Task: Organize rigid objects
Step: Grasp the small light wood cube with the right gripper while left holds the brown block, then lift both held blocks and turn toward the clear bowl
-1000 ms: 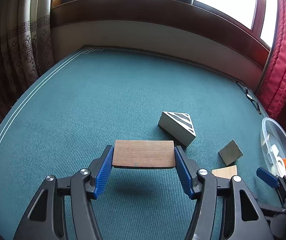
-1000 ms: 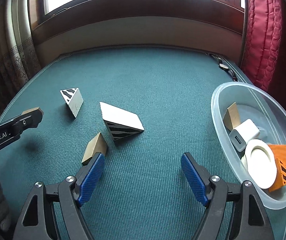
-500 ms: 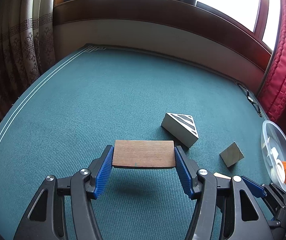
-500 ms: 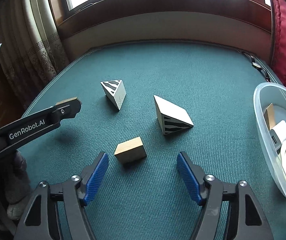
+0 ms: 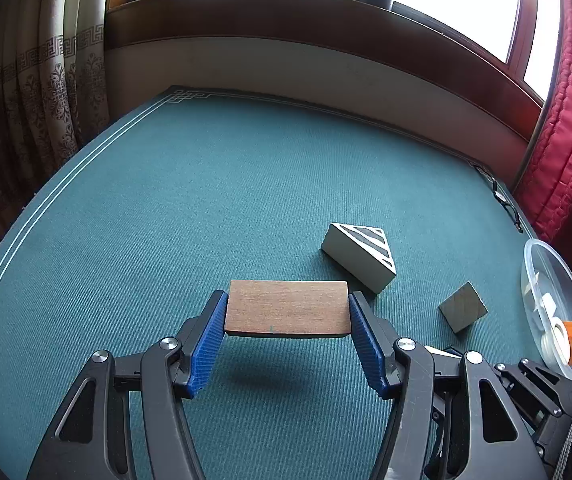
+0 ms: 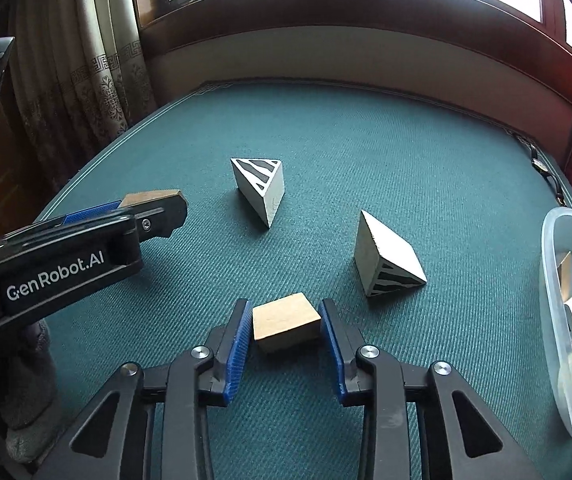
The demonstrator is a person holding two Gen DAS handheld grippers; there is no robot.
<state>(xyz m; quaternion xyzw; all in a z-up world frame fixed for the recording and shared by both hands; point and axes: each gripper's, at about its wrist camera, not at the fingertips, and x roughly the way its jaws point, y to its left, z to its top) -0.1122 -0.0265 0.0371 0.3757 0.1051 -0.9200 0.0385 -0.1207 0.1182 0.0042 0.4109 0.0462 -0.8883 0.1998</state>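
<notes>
The green table [image 6: 386, 140] carries everything, and the clear plastic tub [image 6: 554, 248] at its right edge is the landmark: it already holds several sorted pieces. Left of the tub lie two striped white wedges [image 6: 386, 256] [image 6: 259, 186]. Further left, the left tongs [image 5: 288, 314] clamp a flat brown board [image 5: 288, 308] in the air, unchanged from a second ago. Nearest the camera, left of the tub, the right tongs [image 6: 286, 326] bracket a small tan wooden block [image 6: 286, 320]; their jaws have just been closing, having swung over from beside the tub, and the pads now appear to be clenched on the block's sides. The step in hand is picking up this block; next it likely needs lifting clear and carrying right into the tub.
</notes>
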